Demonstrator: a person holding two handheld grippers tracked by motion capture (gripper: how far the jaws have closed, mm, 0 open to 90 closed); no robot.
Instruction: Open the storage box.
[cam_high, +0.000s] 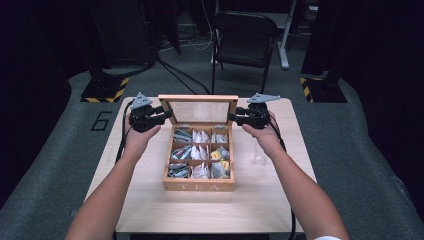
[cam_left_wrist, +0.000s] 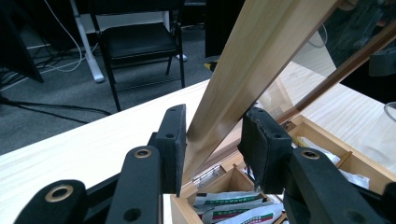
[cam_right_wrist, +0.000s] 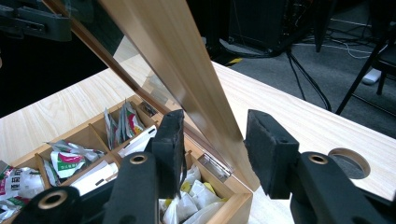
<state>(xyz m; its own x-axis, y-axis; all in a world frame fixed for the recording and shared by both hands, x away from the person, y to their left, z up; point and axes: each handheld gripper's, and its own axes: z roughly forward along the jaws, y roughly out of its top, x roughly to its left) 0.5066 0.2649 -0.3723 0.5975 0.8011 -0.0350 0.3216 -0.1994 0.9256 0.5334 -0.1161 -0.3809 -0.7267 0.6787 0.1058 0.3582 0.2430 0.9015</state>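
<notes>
Two claws astride raised lid, contact unclear

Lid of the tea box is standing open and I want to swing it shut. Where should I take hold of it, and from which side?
Grip the lid by its two wooden side rails, one hand-held gripper from each side: left, right. The centre is a clear pane, so only the frame offers a hold. Each rail is a flat narrow strip that fits between open jaws, as both gripper views show.

Overhead and close views sharing lid
</notes>
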